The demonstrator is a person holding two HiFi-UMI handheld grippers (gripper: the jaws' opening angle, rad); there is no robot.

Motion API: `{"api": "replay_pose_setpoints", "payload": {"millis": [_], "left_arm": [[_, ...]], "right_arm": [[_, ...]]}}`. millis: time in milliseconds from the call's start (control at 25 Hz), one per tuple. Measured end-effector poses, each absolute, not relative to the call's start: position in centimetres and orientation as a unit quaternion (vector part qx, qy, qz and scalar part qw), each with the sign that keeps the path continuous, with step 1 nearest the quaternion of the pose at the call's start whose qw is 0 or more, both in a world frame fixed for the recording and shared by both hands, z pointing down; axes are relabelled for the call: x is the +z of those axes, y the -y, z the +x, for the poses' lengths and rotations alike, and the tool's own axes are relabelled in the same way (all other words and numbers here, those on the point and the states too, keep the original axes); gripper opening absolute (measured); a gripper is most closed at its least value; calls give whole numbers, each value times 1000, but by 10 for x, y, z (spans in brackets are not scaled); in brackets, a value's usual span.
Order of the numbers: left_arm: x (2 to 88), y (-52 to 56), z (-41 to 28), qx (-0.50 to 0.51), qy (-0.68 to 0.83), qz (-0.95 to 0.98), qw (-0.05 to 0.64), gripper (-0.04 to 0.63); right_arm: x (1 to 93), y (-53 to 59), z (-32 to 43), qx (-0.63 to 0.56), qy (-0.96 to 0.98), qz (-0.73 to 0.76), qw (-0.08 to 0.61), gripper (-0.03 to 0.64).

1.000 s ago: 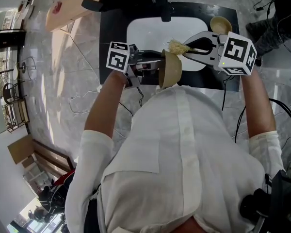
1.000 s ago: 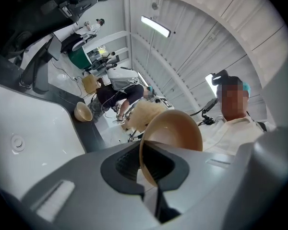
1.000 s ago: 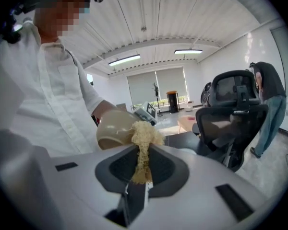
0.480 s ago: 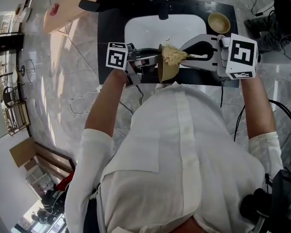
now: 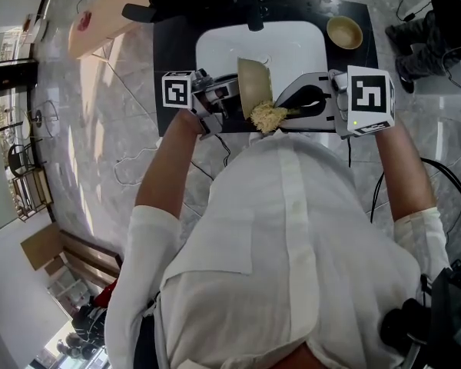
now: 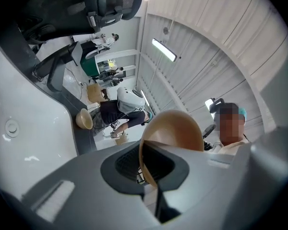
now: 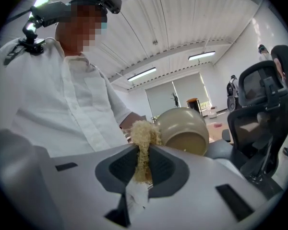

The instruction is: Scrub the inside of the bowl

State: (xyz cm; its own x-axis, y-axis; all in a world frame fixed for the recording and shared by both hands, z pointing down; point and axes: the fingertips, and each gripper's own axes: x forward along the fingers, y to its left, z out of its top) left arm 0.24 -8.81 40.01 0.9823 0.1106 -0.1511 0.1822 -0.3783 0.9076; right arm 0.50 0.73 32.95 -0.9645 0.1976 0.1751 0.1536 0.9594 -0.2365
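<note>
A tan bowl (image 5: 253,81) is held on edge over the white sink (image 5: 292,43). My left gripper (image 5: 240,96) is shut on its rim. In the left gripper view the bowl (image 6: 175,128) rises from between the jaws of the left gripper (image 6: 151,166). My right gripper (image 5: 283,114) is shut on a straw-coloured scrubber (image 5: 267,117), which sits at the bowl's near edge. In the right gripper view the scrubber (image 7: 143,134) sticks up from the right gripper (image 7: 143,170), right beside the bowl (image 7: 183,128). Whether the scrubber touches the bowl's inside I cannot tell.
A second tan bowl (image 5: 344,31) stands on the black counter (image 5: 176,44) at the sink's right corner. A black faucet (image 5: 250,6) rises behind the basin. A wooden board (image 5: 107,10) lies at the upper left. Cables (image 5: 131,167) trail over the marble floor.
The bowl has been turned and lifted slightly toward the sink. The scrubber went from above the bowl, through its opening, down to its near edge. Both grippers drifted left.
</note>
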Motion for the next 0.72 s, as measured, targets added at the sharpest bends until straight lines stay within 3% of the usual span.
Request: {"api": "replay_pose_setpoints", "payload": {"millis": [320, 720], "left_arm": [[385, 91, -1, -68, -112, 822, 555, 11], [387, 73, 6, -4, -137, 838, 528, 11]], "right_arm": [[373, -1, -2, 126, 976, -97, 147, 48], [404, 34, 15, 107, 961, -35, 251, 48]]}}
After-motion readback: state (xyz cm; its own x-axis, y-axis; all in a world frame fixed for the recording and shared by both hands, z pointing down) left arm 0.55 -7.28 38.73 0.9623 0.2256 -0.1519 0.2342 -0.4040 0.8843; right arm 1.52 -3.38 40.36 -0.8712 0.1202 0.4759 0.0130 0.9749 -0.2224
